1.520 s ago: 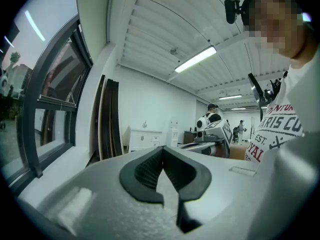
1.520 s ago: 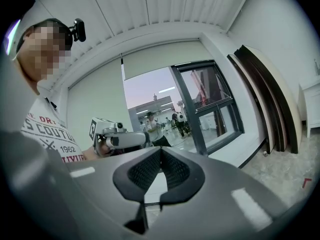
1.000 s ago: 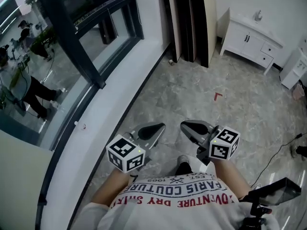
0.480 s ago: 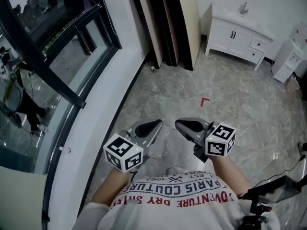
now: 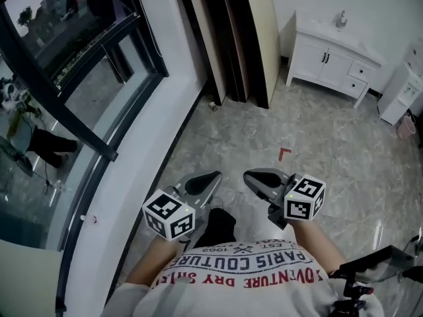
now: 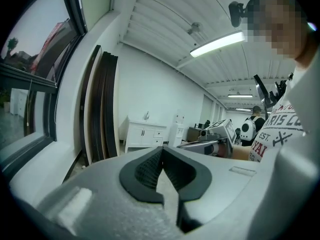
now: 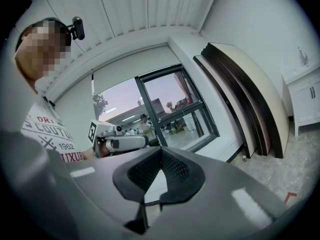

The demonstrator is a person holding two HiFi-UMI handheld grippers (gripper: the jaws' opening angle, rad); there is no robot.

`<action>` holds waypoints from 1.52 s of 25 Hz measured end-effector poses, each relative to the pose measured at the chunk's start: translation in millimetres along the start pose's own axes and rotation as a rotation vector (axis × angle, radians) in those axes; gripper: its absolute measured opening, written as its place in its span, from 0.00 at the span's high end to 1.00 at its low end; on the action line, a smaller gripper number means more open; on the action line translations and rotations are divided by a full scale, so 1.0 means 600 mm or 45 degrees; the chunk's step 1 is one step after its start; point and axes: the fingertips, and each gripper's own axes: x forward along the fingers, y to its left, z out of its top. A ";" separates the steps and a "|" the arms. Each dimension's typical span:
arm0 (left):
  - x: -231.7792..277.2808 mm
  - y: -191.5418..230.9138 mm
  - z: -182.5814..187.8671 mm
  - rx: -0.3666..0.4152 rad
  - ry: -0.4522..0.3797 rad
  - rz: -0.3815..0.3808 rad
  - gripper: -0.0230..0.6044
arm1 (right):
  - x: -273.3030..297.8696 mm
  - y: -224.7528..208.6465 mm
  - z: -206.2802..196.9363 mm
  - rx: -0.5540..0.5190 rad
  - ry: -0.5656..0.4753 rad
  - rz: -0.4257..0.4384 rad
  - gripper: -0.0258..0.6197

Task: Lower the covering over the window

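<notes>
Left tongs (image 5: pixel 213 177) and right tongs (image 5: pixel 251 176): both closed, nothing gripped, held side by side above the floor near its window-side edge. Pale covering (image 7: pixel 125 69) sits raised across the top of the window (image 5: pixel 73 91).

White T-shirt (image 5: pixel 246 288), red-and-black lettering (image 5: pixel 246 264); grey left tongs (image 5: pixel 214 176), right tongs (image 5: pixel 248 174).

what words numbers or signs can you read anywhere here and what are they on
"PARIS COUTURE": on the shirt, upside down in the head view.
"EST" and "1962": same shirt.
"ADVENTURE DRY": same shirt; the rest of that line is unreadable.
Red corner mark: on the floor, no letters.
Marker cubes: black-and-white squares only, no words.
</notes>
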 end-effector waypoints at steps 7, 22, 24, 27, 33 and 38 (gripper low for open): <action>0.076 0.179 0.001 -0.079 0.013 -0.007 0.96 | 0.119 -0.145 0.035 0.019 0.045 -0.027 0.96; 0.144 0.609 0.170 -0.015 -0.061 0.108 0.96 | 0.485 -0.376 0.267 -0.095 0.068 0.085 0.96; 0.149 0.627 0.183 -0.005 -0.063 0.112 0.96 | 0.508 -0.383 0.279 -0.110 0.076 0.116 0.96; 0.150 0.658 0.200 0.013 -0.073 0.138 0.96 | 0.539 -0.404 0.284 -0.118 0.087 0.152 0.96; 0.165 0.724 0.219 -0.005 -0.100 0.195 0.96 | 0.591 -0.442 0.296 -0.127 0.103 0.223 0.96; 0.215 0.800 0.235 -0.008 -0.090 0.234 0.96 | 0.644 -0.522 0.325 -0.125 0.110 0.262 0.96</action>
